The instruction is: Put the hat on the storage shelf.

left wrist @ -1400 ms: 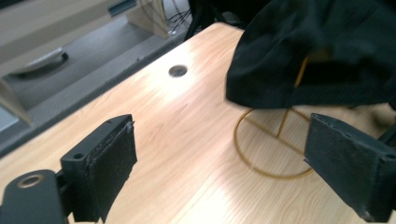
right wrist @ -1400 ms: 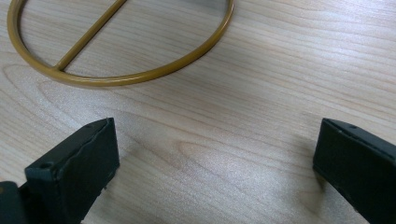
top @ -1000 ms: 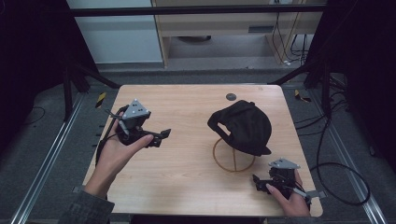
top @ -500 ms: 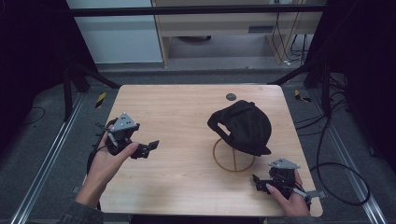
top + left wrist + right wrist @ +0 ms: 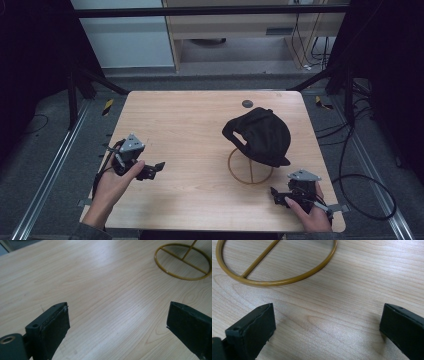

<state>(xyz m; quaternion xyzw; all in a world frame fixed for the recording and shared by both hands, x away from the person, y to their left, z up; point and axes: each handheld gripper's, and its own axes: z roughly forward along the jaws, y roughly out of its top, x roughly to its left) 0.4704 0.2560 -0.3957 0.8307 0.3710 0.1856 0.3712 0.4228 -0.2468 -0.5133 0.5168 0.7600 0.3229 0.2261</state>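
**Two open grippers, one top-heavy cap stand**

Both of my grippers sit low at the near side of the table (image 5: 190,125) with nothing in them. The left gripper (image 5: 159,166) is released, jaws spread wide over bare wood, well apart from the stand. The right gripper (image 5: 274,194) is likewise released, jaws parted, just beside the near edge of the stand's ring base (image 5: 287,280).

The cap (image 5: 260,135) hangs on top of the stand (image 5: 250,170), right of the table's middle, its crown drooping toward the right and far side of the ring.

What worries me, judging from this:

- The stand is thin wire on a light ring. If I come in from the side with the right gripper and nudge the ring or the upright, I expect the whole thing to slide or tip, cap and all.
- The cap is soft black cloth (little contrast against my black jaws), so I could pinch too thin a fold and have it slip out as I lift.
- Pulling the cap sideways rather than upward would likely drag the stand with it; the left gripper is too far off to steady the base.
- A small dark disc (image 5: 247,104) lies near the far edge, out of harm's way.
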